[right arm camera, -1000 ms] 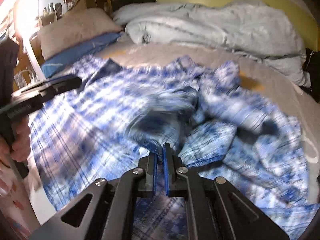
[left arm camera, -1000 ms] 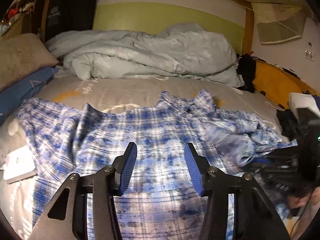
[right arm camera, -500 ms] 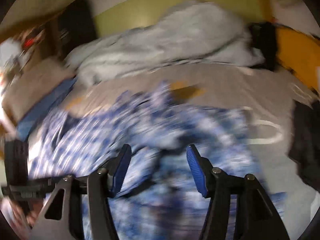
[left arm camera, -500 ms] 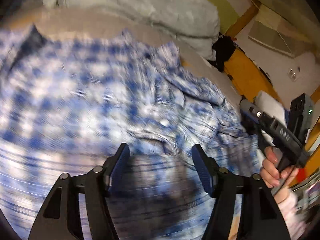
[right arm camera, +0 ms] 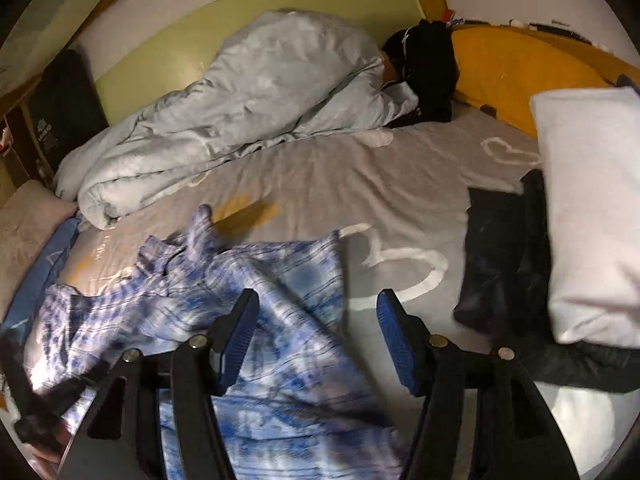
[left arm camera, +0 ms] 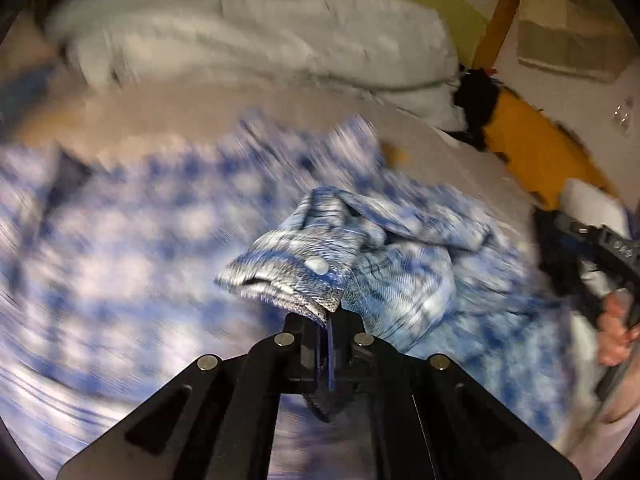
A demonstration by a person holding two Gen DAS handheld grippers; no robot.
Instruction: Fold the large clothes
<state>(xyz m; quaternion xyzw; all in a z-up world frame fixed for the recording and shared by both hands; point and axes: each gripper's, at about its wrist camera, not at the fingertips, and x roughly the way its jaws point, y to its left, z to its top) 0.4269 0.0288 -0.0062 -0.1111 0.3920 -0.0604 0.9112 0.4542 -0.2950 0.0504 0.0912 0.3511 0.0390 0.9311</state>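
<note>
A blue and white checked shirt [left arm camera: 160,220] lies spread over the grey bed sheet [right arm camera: 360,184]. My left gripper [left arm camera: 328,316] is shut on a buttoned cuff of the shirt [left arm camera: 296,276], which bunches up just above the jaws. In the right wrist view the shirt [right arm camera: 288,280] lies crumpled at the lower left. My right gripper [right arm camera: 318,312] hangs above the shirt's right edge and the sheet, its jaws opening with nothing between them. A person's hand [left arm camera: 616,324] holds that gripper at the right edge of the left wrist view.
A pale blue duvet [right arm camera: 256,92] is heaped along the far side of the bed. A folded black garment [right arm camera: 500,260] and a white pillow [right arm camera: 592,208] lie at the right. Black clothing [right arm camera: 424,64] and a yellow cushion [right arm camera: 508,64] sit at the back right.
My left gripper went from open over the shirt to shut on the cuff. My right gripper let go of the shirt fabric, opened wide and swung up and to the right.
</note>
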